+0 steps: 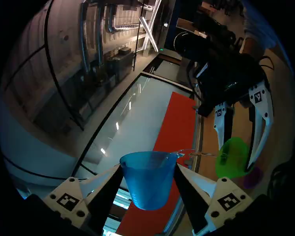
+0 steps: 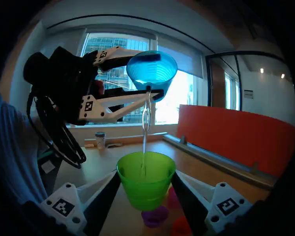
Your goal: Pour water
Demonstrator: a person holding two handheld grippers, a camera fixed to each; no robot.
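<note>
- Blue cup (image 1: 149, 185) fills the foreground of the left gripper view, clamped between both fingers of my left gripper (image 1: 148, 173) and tipped well over, its spout turned toward the green cup (image 1: 230, 155).
- Water (image 1: 196, 154) leaves the blue cup's spout in a thin, clear stream and reaches the open mouth of the green cup.
- My right gripper (image 2: 146, 175) grips the green cup from both sides, fingers pressed against its walls. The cup stands upright in the grip, held over the wooden desk (image 2: 108, 157).
- Seen from the right gripper view, the blue cup hangs high above the green one, well apart from it, and the stream falls between them into the green cup.
- Under the green cup a purple cup (image 2: 155, 215) sits on the desk, with a pink cup (image 2: 172, 196) and an orange cup (image 2: 181, 226) just beside it, both partly hidden.
- An orange partition (image 2: 238, 133) runs along the desk's far edge to the right, and a bright window (image 2: 108, 78) stands behind my left gripper.
- A blue sleeve (image 2: 13, 157) shows at the left edge, and a black cable (image 2: 57, 133) loops down from the left gripper's body.
</note>
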